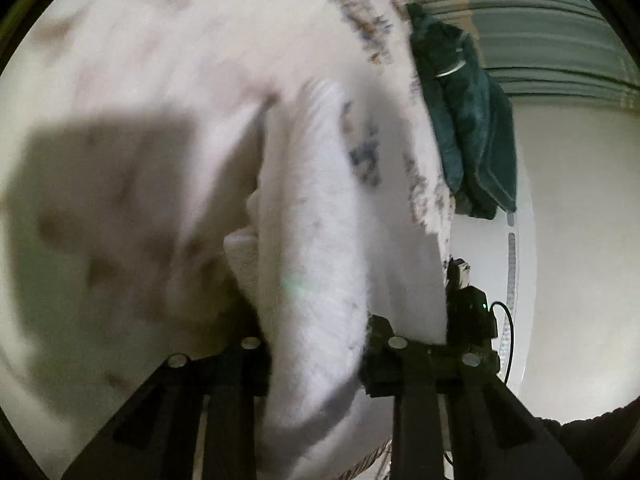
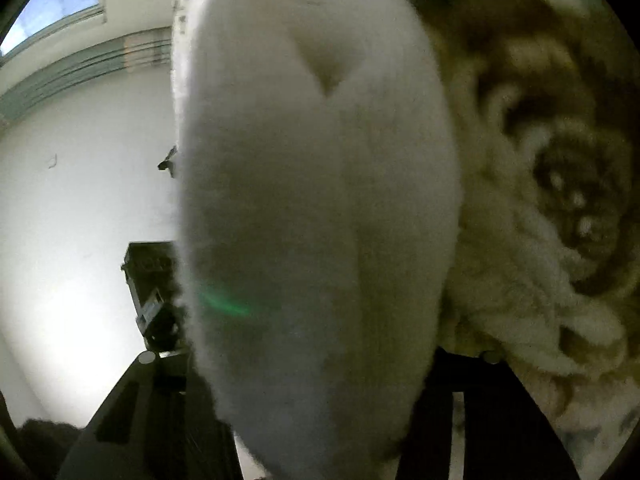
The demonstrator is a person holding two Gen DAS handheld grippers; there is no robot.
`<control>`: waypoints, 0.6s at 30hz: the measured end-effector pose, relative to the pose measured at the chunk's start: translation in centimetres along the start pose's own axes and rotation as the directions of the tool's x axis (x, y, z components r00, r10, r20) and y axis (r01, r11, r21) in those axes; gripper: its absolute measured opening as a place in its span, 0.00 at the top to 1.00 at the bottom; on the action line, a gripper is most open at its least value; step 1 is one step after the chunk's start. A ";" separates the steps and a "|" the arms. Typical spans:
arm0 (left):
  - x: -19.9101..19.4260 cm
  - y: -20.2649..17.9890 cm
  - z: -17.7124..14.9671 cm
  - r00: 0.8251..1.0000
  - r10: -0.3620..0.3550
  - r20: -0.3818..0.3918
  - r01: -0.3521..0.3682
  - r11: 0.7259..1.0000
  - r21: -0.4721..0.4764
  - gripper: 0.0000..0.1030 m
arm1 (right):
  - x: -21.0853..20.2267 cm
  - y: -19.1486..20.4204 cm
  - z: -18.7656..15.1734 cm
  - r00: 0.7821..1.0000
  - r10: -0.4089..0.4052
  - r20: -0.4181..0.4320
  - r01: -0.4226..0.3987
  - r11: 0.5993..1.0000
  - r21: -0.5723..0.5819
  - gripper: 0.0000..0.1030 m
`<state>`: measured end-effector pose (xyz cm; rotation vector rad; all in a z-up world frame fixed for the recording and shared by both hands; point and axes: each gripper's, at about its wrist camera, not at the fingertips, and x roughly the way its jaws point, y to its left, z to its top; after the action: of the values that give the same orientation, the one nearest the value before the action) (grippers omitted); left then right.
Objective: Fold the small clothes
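Note:
A white fuzzy garment point(image 1: 312, 208) with dark speckled print fills most of the left wrist view. A thick fold of it runs down between the fingers of my left gripper point(image 1: 316, 344), whose black fingers point(image 1: 248, 356) press against it on both sides. In the right wrist view a bulky plain fold of the same white garment point(image 2: 312, 200) sits between the fingers of my right gripper point(image 2: 320, 356) and fills the whole gap. Each view shows the other gripper as a black device just past the cloth's edge. Both views are blurred.
A dark green garment point(image 1: 464, 112) lies crumpled on the white surface point(image 1: 580, 240) to the right. A brown and cream patterned fleece point(image 2: 560, 200) lies behind the white fold in the right wrist view. A white wall with grey-green moulding point(image 2: 80, 68) stands behind.

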<state>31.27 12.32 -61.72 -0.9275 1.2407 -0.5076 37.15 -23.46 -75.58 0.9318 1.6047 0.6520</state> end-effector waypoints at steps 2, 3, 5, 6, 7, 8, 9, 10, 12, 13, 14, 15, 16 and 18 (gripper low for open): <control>-0.6 -1.8 1.7 1.000 -0.009 0.010 0.009 0.999 0.033 0.78 | -1.1 2.2 0.3 1.000 0.007 0.030 -0.006 0.999 -0.043 0.53; -0.9 -3.0 3.0 1.000 -0.017 0.016 0.016 0.999 0.051 0.78 | -1.8 3.5 1.0 0.999 0.015 0.045 -0.012 0.998 -0.059 0.54; -1.1 -5.5 6.2 0.999 -0.034 0.033 0.031 0.995 0.090 0.78 | -3.3 6.0 2.8 0.996 0.037 0.085 -0.030 0.996 -0.089 0.54; -1.1 -6.7 8.1 0.998 -0.039 0.040 0.035 0.993 0.111 0.78 | -4.1 7.4 4.2 0.993 0.048 0.107 -0.036 0.994 -0.107 0.54; -1.1 -7.6 9.7 0.998 -0.043 0.047 0.037 0.991 0.128 0.78 | -4.7 8.6 5.5 0.991 0.057 0.121 -0.043 0.992 -0.122 0.54; -0.9 -8.6 11.5 0.998 -0.039 0.055 0.030 0.989 0.145 0.78 | -5.4 9.8 7.2 0.988 0.057 0.143 -0.038 0.990 -0.134 0.54; -0.5 -9.8 14.0 0.997 -0.035 0.066 0.023 0.985 0.169 0.78 | -6.0 11.0 9.1 0.985 0.061 0.161 -0.037 0.988 -0.151 0.54; 0.0 -10.7 15.8 0.997 -0.032 0.074 0.018 0.983 0.183 0.78 | -6.5 11.9 10.8 0.983 0.061 0.176 -0.032 0.986 -0.163 0.54; 1.3 -11.7 20.5 0.995 -0.028 0.092 0.008 0.978 0.208 0.78 | -7.1 13.5 15.1 0.977 0.063 0.206 -0.026 0.984 -0.177 0.54; 2.1 -11.8 22.5 0.995 -0.024 0.099 0.002 0.977 0.214 0.77 | -7.2 14.1 17.4 0.974 0.061 0.218 -0.021 0.983 -0.181 0.54; 3.0 -11.8 24.4 0.994 -0.018 0.107 -0.006 0.976 0.219 0.77 | -7.3 14.5 19.6 0.972 0.058 0.228 -0.015 0.982 -0.187 0.54; 3.9 -11.5 26.5 0.993 -0.024 0.112 -0.001 0.975 0.222 0.77 | -7.4 14.8 22.0 0.970 0.051 0.239 -0.004 0.982 -0.191 0.54; 5.1 -11.1 28.6 0.993 -0.024 0.118 -0.003 0.974 0.225 0.77 | -7.3 15.0 23.9 0.969 0.044 0.241 0.004 0.981 -0.195 0.54; 7.7 -9.9 31.7 0.993 -0.019 0.116 -0.008 0.974 0.228 0.77 | -6.6 15.1 27.9 0.968 0.023 0.250 0.031 0.978 -0.209 0.53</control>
<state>64.95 11.02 -56.66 -0.7550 1.0493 -0.5793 68.20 -22.71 -66.32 0.8183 1.2855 0.6597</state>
